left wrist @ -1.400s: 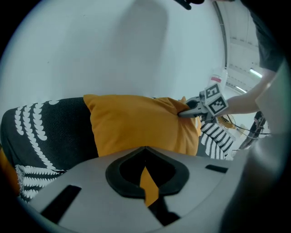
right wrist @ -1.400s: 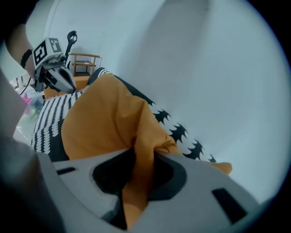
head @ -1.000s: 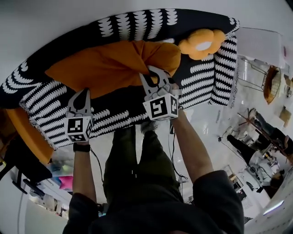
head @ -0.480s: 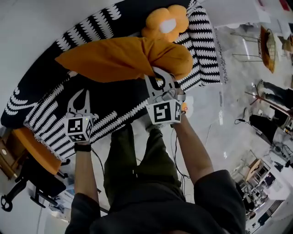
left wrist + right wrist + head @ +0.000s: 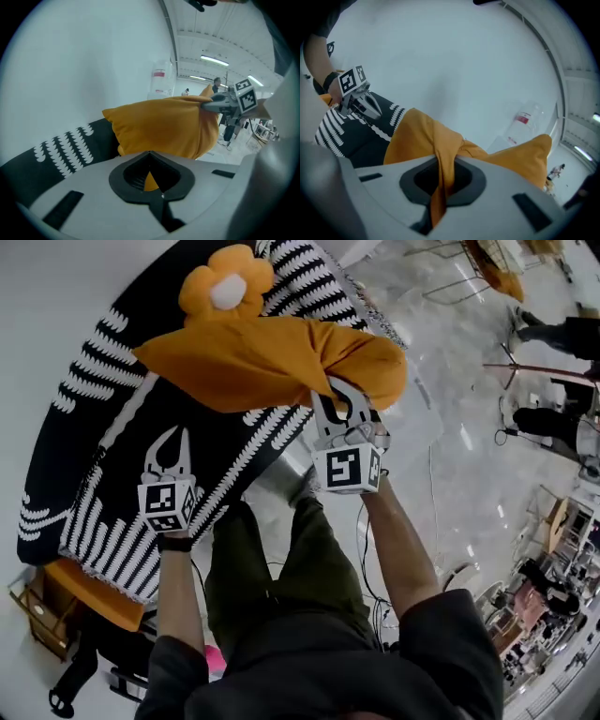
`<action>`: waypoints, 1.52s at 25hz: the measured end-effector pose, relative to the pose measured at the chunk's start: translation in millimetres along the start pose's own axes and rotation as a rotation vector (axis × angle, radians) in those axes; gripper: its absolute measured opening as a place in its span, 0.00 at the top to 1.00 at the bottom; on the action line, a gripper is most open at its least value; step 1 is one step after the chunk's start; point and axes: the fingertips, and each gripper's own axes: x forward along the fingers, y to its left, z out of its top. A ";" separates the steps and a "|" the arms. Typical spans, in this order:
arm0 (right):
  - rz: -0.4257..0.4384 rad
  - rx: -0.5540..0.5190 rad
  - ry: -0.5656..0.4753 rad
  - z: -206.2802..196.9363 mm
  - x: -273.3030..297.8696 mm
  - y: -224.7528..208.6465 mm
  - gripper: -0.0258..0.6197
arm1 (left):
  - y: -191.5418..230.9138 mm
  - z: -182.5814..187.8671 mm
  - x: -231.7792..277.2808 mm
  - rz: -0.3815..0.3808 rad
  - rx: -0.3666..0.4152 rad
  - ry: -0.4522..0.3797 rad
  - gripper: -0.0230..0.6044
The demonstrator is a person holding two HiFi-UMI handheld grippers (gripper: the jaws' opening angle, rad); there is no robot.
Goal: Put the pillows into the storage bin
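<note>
1 orange pillow (image 5: 272,362) hangs bunched from my right tongs (image 5: 343,401), which are clenched on a fold of its cover. It is now lifted off the patterned sofa (image 5: 122,465) where it lay 1 second ago. Pickup looks done, and the carry to a bin I can't see remains. My left tongs (image 5: 172,439) are closed and empty. 1 flower pillow (image 5: 225,287) waits on the sofa.

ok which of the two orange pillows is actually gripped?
The plain orange pillow: the right gripper is shut on its fabric. The flower-shaped pillow with the white centre lies on the sofa.
</note>
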 end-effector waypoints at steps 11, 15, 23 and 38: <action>-0.208 0.167 0.170 -187.7 -152.4 -88.9 0.94 | -201.2 27.0 87.8 -0.256 0.196 0.048 0.96; -0.262 0.218 0.242 -259.2 -204.3 -107.1 0.94 | -280.2 19.6 117.9 -0.349 0.253 0.083 0.96; -0.330 0.257 0.362 -388.4 -271.9 -115.5 0.94 | -408.2 -11.0 168.1 -0.488 0.332 0.139 0.96; -0.071 0.134 0.425 -509.6 -234.6 -33.0 0.94 | -467.8 -112.6 209.8 -0.526 0.365 0.315 0.96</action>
